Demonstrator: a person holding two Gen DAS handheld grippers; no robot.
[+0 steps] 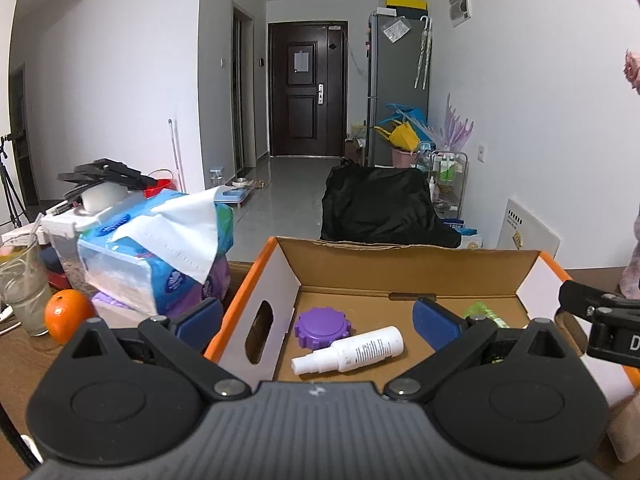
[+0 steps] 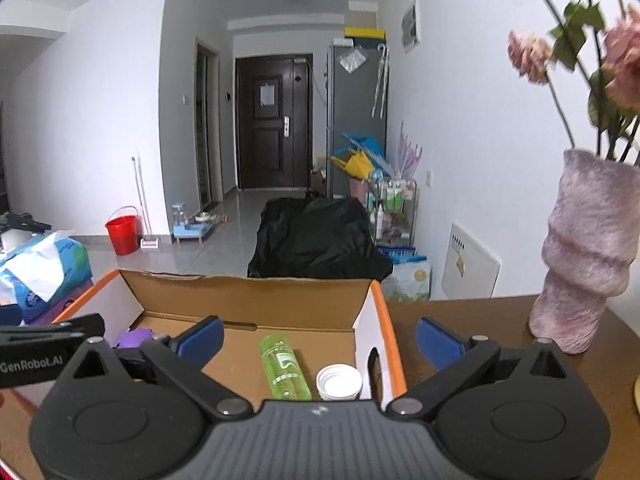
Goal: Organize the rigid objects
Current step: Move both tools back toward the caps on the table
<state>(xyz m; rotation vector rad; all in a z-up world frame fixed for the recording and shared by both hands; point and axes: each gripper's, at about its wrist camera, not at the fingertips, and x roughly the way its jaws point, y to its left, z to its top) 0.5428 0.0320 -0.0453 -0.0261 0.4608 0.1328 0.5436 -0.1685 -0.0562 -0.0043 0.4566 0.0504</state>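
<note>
A: What sits in the cardboard box?

B: In the left wrist view, a purple ridged lid lies flat on the box floor at about 11 o'clock from a white spray bottle. The bottle lies on its side just beside the lid, nozzle toward 8 o'clock; whether they touch I cannot tell. A green bottle peeks out behind the blue pad at 2 o'clock.

A: And from the other side?

B: The right wrist view shows the green bottle lying lengthwise on the box floor, with a white cap open side up just beside it at 3 o'clock, near the box's right wall. A bit of the purple lid shows at 9 o'clock.

A: The tongs?

B: The left tongs are spread wide with nothing between the 2 blue pads; they hang over the box's left wall. The right tongs are also spread wide and hold nothing, straddling the box's right wall.

A: What else is on the bench?

B: A pinkish vase with wilted flowers stands at 3 o'clock of the box. On the left, a tissue pack sits near the box, with an orange and a glass further toward 9 o'clock.
</note>
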